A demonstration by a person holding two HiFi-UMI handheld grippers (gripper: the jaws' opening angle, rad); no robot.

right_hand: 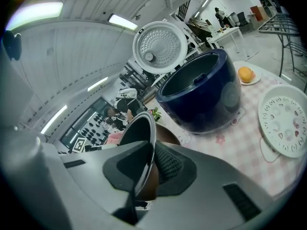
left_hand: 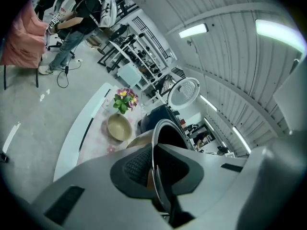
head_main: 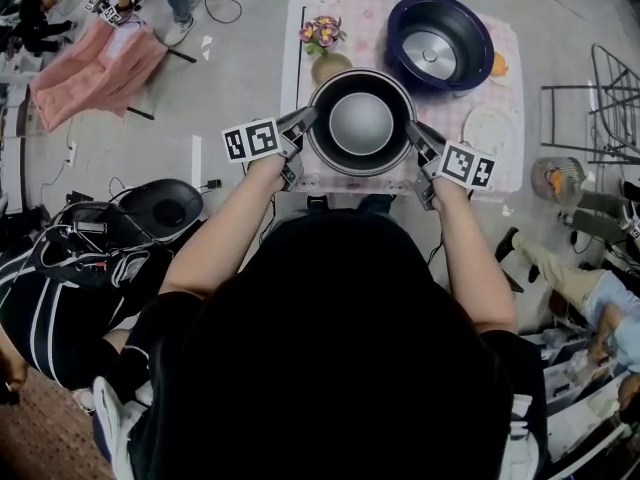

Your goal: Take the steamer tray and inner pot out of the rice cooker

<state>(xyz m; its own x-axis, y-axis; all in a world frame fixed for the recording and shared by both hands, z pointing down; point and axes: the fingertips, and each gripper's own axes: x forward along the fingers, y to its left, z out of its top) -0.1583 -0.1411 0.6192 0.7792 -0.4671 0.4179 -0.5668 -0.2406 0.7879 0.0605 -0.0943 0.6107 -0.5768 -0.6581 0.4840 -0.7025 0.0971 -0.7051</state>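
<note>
Inner pot (head_main: 361, 123): out of rice cooker (head_main: 440, 43), at near edge of table (head_main: 297, 78).
Left gripper (head_main: 303, 121), right gripper (head_main: 420, 138): clamped on opposite sides of rim.
Steamer tray (head_main: 490, 128): already out, lying beside cooker.
Remaining: likely just setting pot down.

Both arms reach ahead of the torso with elbows bent. Left forearm (head_main: 222, 236) and right forearm (head_main: 472, 260) are bare and angle inward toward each other.

Left claw (head_main: 305, 120): jaws nearly together, clamped on the left rim of the inner pot (head_main: 361, 123), with one pad (left_hand: 136, 166) outside the wall and the other inside.

Right claw (head_main: 415, 135): same pinch on the opposite rim, textured pad (right_hand: 168, 163) pressed against the outer wall.

Left marker cube (head_main: 250, 139) and right marker cube (head_main: 468, 164) face up.
</note>
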